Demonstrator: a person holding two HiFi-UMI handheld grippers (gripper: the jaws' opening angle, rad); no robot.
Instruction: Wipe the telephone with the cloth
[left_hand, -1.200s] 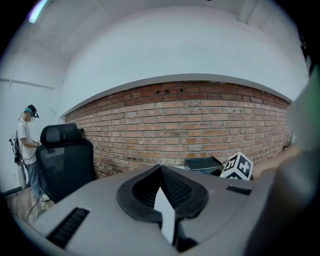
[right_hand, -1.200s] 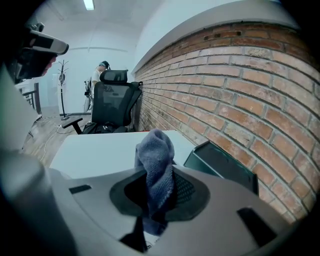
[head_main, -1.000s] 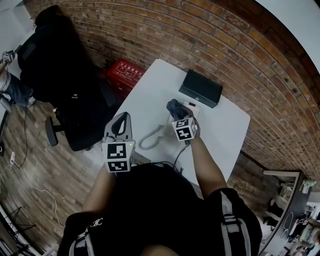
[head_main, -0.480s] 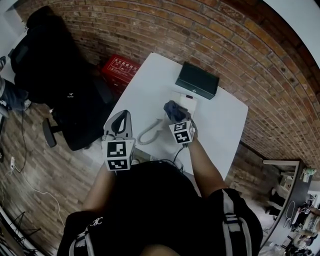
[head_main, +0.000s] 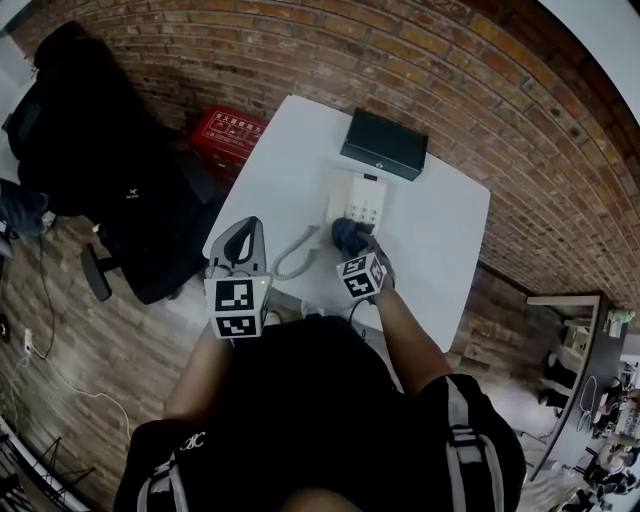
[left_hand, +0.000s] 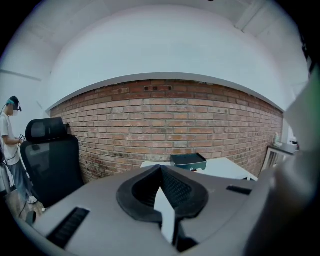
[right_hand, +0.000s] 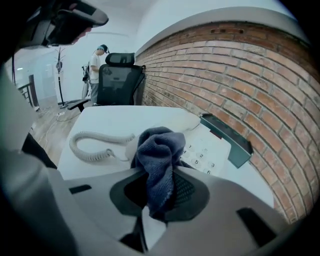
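Left of the telephone (head_main: 362, 200): the left gripper (head_main: 247, 228) hangs by the table's (head_main: 440, 240) near corner, well apart from the telephone. Its jaws are pressed together with nothing between them.
Cord: the coiled cord (head_main: 293, 262) lies on the table just left of the telephone's near end.
Near end of the telephone: the right gripper (head_main: 355, 252) has its jaws clamped on a bunched dark-blue cloth (right_hand: 159, 150). The wad stands out past the jaw tips, by the keypad. I cannot tell whether it touches.
Telephone: white, lying flat on the table.
Beyond the telephone: a dark box (head_main: 383, 145) sits just beside its far end.
Risk, sliding: nothing steadies the telephone, so a firm stroke would likely push it toward the box.
Risk, snagging: a stroke running left could catch the cord and drag it.
Risk, scraping: if the wad folds back, the bare jaw tips may hit the keys.
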